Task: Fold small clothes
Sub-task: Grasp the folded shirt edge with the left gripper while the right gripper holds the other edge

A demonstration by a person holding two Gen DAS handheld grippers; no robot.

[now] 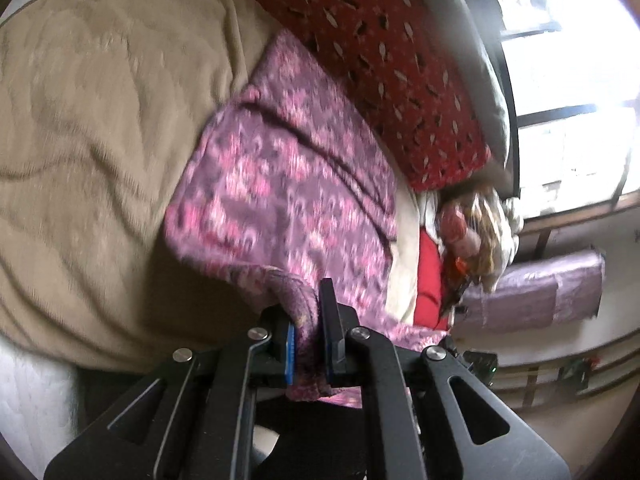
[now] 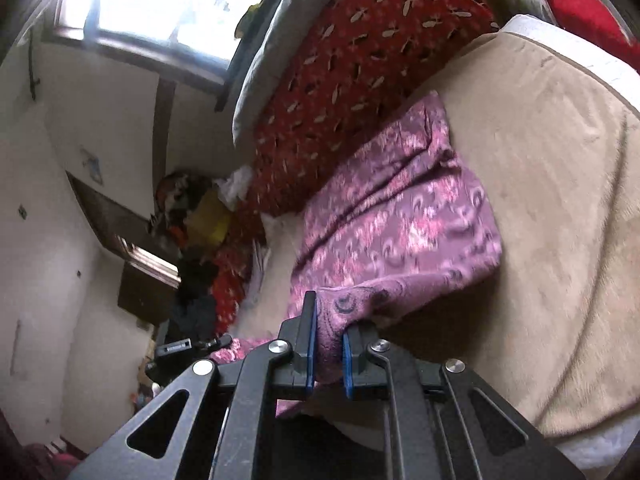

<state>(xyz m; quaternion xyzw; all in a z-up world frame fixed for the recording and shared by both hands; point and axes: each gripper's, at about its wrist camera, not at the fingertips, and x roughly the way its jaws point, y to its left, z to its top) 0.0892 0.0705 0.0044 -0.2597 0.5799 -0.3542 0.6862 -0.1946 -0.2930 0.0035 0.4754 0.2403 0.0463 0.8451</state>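
A: Left wrist view first. Left gripper (image 1: 310, 334) is clenched on a bunched edge of the purple floral garment (image 1: 288, 184); cloth fills the gap between the blue pads (image 1: 291, 354). Rest of the garment lies across the beige blanket (image 1: 88, 152), far end against the red patterned pillow (image 1: 380, 52).

B: Blur?

A: Some, print is smeared. Advice: keep the pinch firm and lift level, so the near edge stays taut.

B: Right wrist view?

A: Right gripper (image 2: 328, 350) also grips the garment (image 2: 404, 216), another bit of the near edge, pulled up off the blanket (image 2: 560, 184). Pillow (image 2: 360, 60) beyond it, clothes pile (image 2: 196, 216) at the bed's far corner.

B: Step?

A: Looks like carrying the near edge over toward the pillow side. Move both grippers together, same height, lay edge onto edge, then release. Uneven pull would probably skew the fold.
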